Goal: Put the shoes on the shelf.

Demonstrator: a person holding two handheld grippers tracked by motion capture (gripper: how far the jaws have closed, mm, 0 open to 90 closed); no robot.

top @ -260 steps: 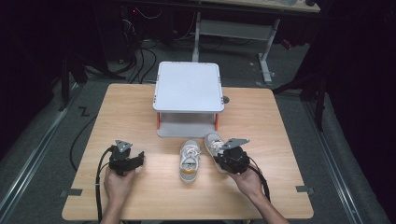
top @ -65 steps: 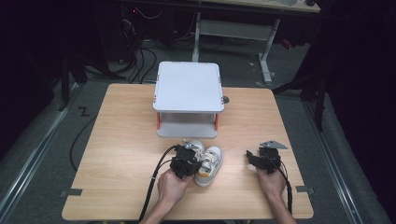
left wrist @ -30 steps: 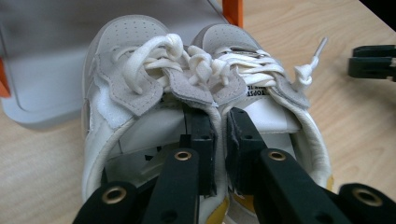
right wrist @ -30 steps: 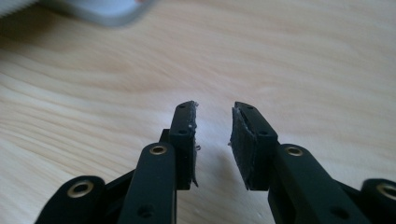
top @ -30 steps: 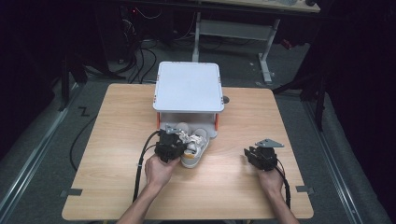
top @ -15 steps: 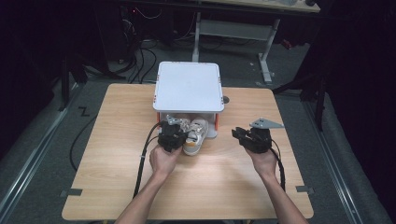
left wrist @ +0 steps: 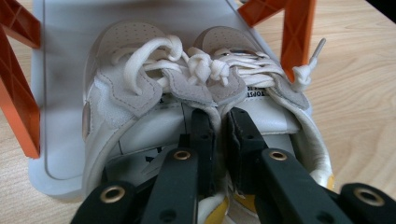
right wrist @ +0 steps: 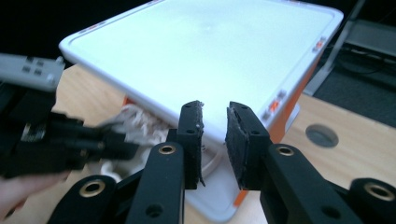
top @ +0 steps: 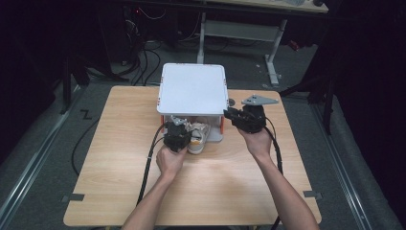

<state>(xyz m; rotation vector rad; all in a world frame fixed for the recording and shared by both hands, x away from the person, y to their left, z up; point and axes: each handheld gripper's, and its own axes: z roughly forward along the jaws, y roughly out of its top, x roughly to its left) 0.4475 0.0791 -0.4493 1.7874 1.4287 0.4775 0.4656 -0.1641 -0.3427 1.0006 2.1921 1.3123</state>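
Observation:
A pair of white sneakers [top: 199, 138] [left wrist: 140, 93] lies with its toes on the lower shelf [left wrist: 60, 140] of a white rack [top: 192, 88] with orange legs [left wrist: 18, 107]. My left gripper [top: 181, 125] [left wrist: 219, 116] is shut on the two inner collars, pinched together, at the rack's front. My right gripper [top: 229, 113] [right wrist: 214, 109] hovers at the rack's front right corner, level with the top plate [right wrist: 210, 42]. Its jaws have just been closing; a narrow gap stays between them and nothing is in it.
The rack stands at the back middle of a wooden table [top: 119, 143]. A round cable hole [right wrist: 321, 135] sits in the table right of the rack. Cables trail from both grippers toward the front edge. Dark floor and desk legs surround the table.
My left gripper has carried the sneakers from mid-table up to the rack and partly under its top. My right gripper has risen off the table and moved toward the rack's corner.

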